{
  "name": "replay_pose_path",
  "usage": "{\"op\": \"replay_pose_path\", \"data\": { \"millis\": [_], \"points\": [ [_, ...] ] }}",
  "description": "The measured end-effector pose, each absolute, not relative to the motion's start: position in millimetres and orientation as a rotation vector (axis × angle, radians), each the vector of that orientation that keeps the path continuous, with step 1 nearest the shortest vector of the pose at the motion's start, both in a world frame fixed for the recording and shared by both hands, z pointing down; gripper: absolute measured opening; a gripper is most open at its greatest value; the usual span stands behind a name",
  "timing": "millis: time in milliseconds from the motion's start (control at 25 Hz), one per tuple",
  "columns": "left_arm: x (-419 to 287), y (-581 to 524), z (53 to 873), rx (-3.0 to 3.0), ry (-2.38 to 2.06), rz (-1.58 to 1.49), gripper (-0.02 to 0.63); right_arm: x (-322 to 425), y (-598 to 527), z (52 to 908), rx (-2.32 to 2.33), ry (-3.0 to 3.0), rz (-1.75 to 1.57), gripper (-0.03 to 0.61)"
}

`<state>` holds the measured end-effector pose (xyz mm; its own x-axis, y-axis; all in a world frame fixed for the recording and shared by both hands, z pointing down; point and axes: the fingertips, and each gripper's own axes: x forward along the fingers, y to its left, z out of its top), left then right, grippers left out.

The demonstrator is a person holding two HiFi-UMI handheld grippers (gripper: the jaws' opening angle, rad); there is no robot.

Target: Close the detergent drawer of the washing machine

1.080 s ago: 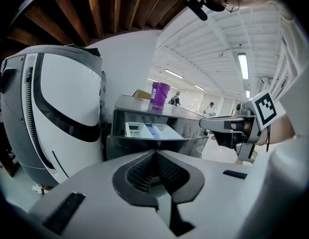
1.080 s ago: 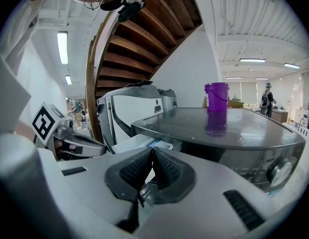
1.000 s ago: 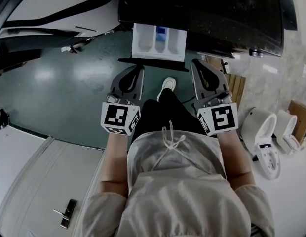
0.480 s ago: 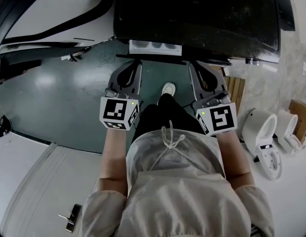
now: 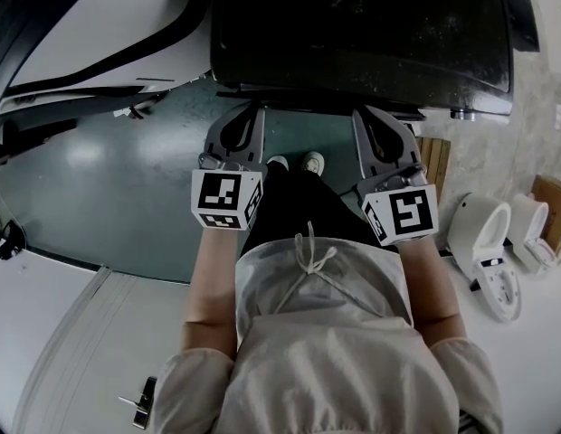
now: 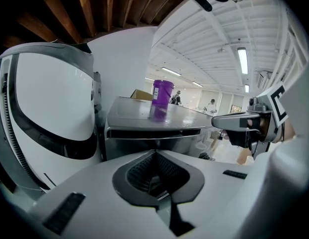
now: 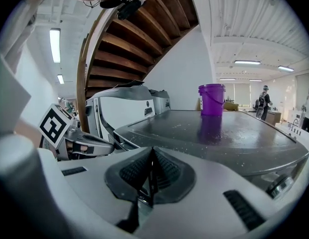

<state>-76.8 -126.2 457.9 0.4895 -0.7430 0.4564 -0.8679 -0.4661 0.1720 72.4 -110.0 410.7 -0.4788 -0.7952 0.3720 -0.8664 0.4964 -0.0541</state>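
Note:
The washing machine fills the top of the head view with its dark speckled lid. No white detergent drawer sticks out from its front edge; the front looks flush. My left gripper is shut, its tips right at the machine's front edge on the left. My right gripper is also shut, its tips at the same edge further right. In the left gripper view the left gripper points at the machine's upper front. The right gripper looks over the lid. Neither holds anything.
A purple bucket stands on the lid, also in the left gripper view. A white appliance stands left of the machine. Toilets and wooden slats are at the right. The person's shoes are near the machine.
The white drawer, sticking out a second ago, has slid into the machine and no longer shows. Both grippers moved forward to the machine's front edge.

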Motion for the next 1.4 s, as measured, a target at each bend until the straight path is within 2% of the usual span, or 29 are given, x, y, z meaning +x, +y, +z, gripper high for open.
{"op": "replay_pose_path", "data": {
  "millis": [1120,1400],
  "points": [
    [-78,-146,459,2.372,-1.253,0.408,0.018,71,-103,399,1.565,-2.324,0.384,0.006],
    [-68,-125,394,2.514,-1.178,0.407,0.018,72,-94,371,1.578,-2.334,0.355,0.006]
  ]
}}
